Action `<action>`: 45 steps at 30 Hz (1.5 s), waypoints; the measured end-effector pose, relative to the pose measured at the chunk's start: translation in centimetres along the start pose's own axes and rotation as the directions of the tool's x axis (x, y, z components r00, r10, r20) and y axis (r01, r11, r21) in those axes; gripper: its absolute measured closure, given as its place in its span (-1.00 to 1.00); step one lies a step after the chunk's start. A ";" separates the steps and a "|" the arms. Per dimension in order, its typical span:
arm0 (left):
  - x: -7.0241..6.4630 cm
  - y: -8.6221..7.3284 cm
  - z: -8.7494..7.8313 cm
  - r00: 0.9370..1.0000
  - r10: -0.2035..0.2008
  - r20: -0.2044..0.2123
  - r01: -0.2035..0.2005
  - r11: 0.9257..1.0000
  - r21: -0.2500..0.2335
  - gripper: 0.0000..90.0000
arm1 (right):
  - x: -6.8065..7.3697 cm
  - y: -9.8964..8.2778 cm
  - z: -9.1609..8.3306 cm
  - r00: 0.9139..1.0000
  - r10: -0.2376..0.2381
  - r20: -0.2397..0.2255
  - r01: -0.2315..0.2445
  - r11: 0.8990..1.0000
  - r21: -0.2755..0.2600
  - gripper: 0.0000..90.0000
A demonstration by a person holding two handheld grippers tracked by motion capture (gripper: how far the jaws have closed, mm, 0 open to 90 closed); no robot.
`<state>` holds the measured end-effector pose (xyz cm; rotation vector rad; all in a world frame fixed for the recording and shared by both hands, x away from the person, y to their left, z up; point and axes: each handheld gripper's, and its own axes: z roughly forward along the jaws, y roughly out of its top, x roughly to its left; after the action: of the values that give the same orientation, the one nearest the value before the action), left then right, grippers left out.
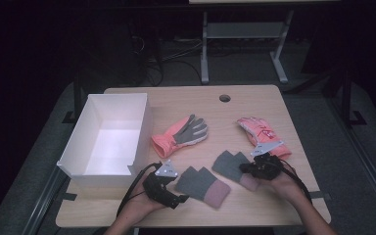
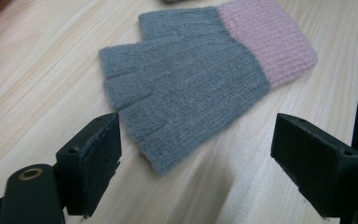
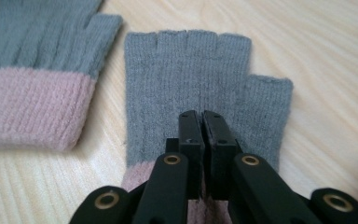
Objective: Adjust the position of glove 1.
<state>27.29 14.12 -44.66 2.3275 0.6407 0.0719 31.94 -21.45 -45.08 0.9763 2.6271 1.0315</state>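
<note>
Two grey fingerless knit gloves with pink cuffs lie flat near the table's front. My left gripper (image 1: 176, 197) is open just left of the left glove (image 1: 203, 186). In the left gripper view its jaws (image 2: 196, 126) stand wide apart, with that glove's (image 2: 186, 79) finger end reaching between them, untouched. My right gripper (image 1: 249, 169) rests over the right glove (image 1: 227, 164). In the right gripper view its jaws (image 3: 200, 114) are pressed together, tips on the palm of that glove (image 3: 186, 70); I see no fabric between them. The other glove (image 3: 37, 60) lies to its left.
An open white box (image 1: 103, 137) stands at the table's left. A pink and grey glove (image 1: 183, 132) lies mid-table and a pink glove (image 1: 259, 132) to the right. A cable hole (image 1: 224, 98) sits near the far edge. Both forearms enter from the front edge.
</note>
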 end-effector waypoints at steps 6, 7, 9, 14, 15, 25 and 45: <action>0.1 0.0 -0.1 1.000 0.000 -0.006 0.000 1.000 -0.009 -0.68 | 0.0 0.5 -1.5 1.000 0.024 0.005 -0.024 0.998 -0.057 0.94; 0.1 0.0 -0.1 1.000 0.004 -0.007 -0.004 1.000 -0.006 -0.68 | 0.2 0.7 -1.8 1.000 0.024 -0.004 -0.024 0.997 -0.074 0.94; 0.1 0.0 -0.1 1.000 0.004 -0.009 -0.004 1.000 -0.006 -0.68 | 0.5 1.0 -2.1 0.999 0.027 -0.017 -0.028 0.995 -0.093 0.94; 0.2 0.0 -0.2 1.000 0.001 -0.013 -0.001 1.000 -0.004 -0.69 | 1.6 1.7 -2.2 0.999 0.016 -0.052 -0.022 0.993 -0.112 0.94; 0.2 0.0 -0.2 1.000 -0.001 -0.015 0.001 1.000 -0.006 -0.69 | 2.2 2.2 -2.2 0.998 0.000 -0.066 -0.008 0.993 -0.118 0.94; 0.4 0.0 -0.4 1.000 -0.009 -0.026 0.009 1.000 -0.022 -0.69 | 5.5 4.2 -0.6 0.992 -0.028 -0.121 0.016 0.995 -0.097 0.94; 0.2 0.0 -0.7 0.999 -0.002 -0.038 0.001 0.999 -0.035 -0.69 | 9.8 5.1 3.9 0.991 -0.033 -0.126 0.035 0.999 0.010 0.93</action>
<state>27.34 14.65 -44.14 2.2967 0.6553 0.1266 28.38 -10.34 -43.77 0.8935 2.7438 1.1045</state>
